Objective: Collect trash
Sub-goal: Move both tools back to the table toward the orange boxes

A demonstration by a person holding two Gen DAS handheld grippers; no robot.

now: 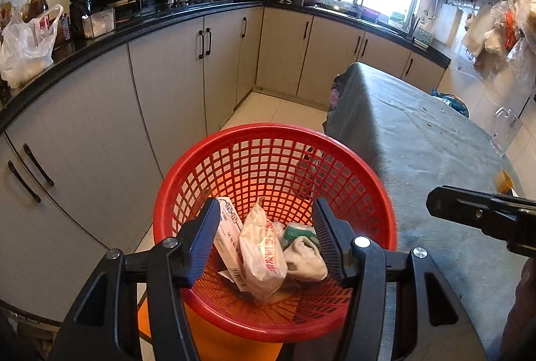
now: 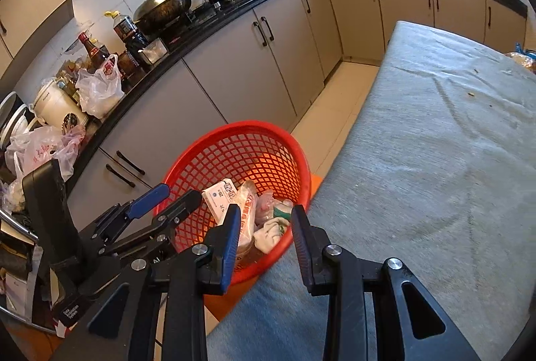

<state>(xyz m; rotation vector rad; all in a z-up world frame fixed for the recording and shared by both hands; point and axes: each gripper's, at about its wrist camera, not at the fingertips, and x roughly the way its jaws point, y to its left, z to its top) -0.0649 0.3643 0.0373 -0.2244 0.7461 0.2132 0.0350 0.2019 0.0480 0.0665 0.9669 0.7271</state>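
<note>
A red mesh basket [image 1: 268, 139] stands beside the table's left edge and shows in the right wrist view [image 2: 207, 146] too. Inside lie a white box [image 1: 227, 237], a wrapped packet with red print [image 1: 263, 255], a crumpled white tissue [image 1: 306, 257] and a green-and-white wrapper [image 1: 296, 232]. My left gripper [image 1: 268, 237] is open and empty, right above the basket's near side. My right gripper [image 2: 266, 227] is open and empty, above the table edge next to the basket; it also shows at the right of the left wrist view [image 1: 482, 217].
A table under a grey cloth [image 2: 435, 143] fills the right side. A black counter [image 1: 140, 22] with grey cabinets [image 1: 167, 86] runs along the left and back, holding woks, bottles and plastic bags. Tiled floor [image 1: 268, 109] lies between.
</note>
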